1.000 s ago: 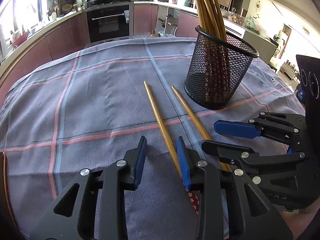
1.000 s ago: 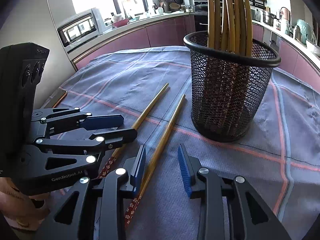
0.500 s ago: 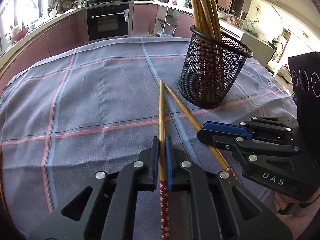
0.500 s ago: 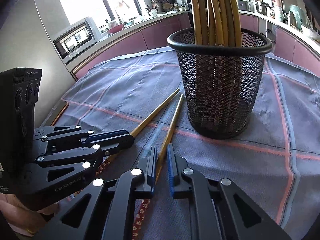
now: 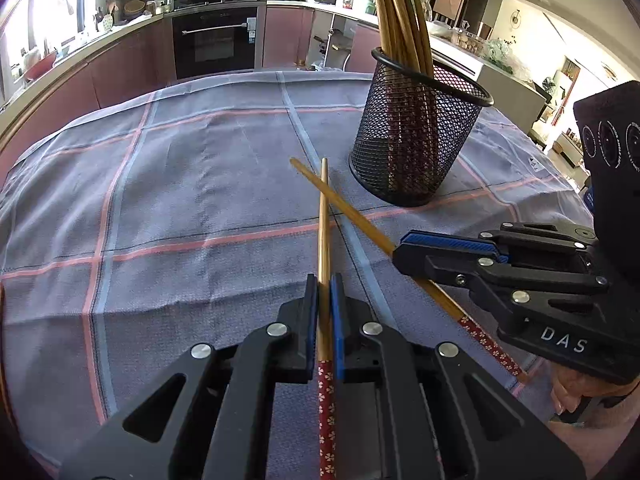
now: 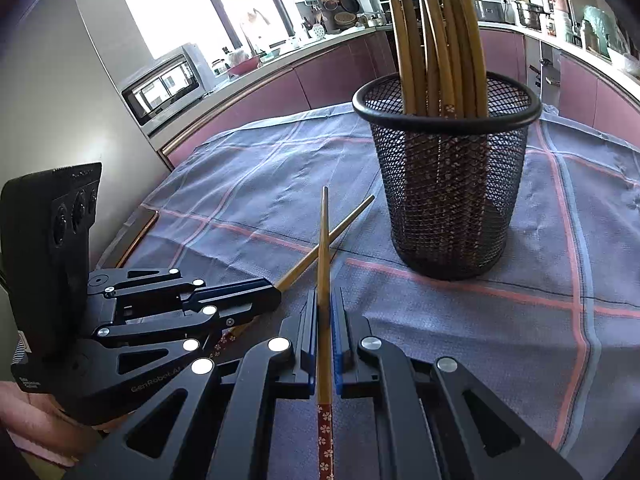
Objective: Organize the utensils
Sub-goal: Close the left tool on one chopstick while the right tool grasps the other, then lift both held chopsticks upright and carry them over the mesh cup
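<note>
A checked cloth (image 5: 168, 208) covers the table; on its far right stands a black mesh holder (image 5: 416, 140), already filled with upright chopsticks (image 6: 436, 32). Two chopsticks remain outside it, their tips crossing near its base. The left gripper (image 5: 325, 320) is clenched on the left chopstick (image 5: 324, 224); the right gripper (image 6: 325, 340) is clenched on the right chopstick (image 6: 323, 248). Each grips just ahead of the red patterned end.

Step in hand, as judged: lifting both sticks toward the holder. Best practice would be to raise them apart so that the crossed tips separate, then tip each upright over the rim.

The right wrist view alone shows the holder's open rim and free room inside; the left wrist view alone shows the right stick's patterned end trailing on the cloth.
</note>
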Available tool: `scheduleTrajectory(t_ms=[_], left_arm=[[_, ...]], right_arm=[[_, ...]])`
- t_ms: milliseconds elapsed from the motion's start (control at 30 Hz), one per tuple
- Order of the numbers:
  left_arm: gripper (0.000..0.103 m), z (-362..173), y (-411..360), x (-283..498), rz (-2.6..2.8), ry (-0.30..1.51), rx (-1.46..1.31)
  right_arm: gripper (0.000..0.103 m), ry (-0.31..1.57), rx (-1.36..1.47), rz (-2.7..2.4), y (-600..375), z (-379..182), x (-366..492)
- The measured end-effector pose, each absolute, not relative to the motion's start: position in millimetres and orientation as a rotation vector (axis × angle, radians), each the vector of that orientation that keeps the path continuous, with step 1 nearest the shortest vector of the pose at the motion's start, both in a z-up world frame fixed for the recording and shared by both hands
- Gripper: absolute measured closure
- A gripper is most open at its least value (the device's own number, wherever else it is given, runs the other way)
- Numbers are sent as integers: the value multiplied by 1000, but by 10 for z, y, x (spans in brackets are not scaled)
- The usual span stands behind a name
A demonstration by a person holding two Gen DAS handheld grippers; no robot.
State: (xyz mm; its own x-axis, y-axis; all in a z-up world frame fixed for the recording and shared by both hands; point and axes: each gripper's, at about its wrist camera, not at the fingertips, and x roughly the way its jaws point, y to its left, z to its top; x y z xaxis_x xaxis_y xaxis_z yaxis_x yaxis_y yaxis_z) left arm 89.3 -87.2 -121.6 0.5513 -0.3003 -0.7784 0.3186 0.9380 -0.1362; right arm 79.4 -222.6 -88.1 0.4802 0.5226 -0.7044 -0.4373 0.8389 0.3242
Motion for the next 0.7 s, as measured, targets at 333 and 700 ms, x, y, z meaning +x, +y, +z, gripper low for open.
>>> scheduleTrajectory(t_ms=[333,700], left_arm=[[82,-1223,-930,942,-362,907,51],[95,-1227,-961,960,-357,902,56]], right_arm=[[94,921,68,574,-2140,-971,869],[97,913,83,574,-2192,-970,869]])
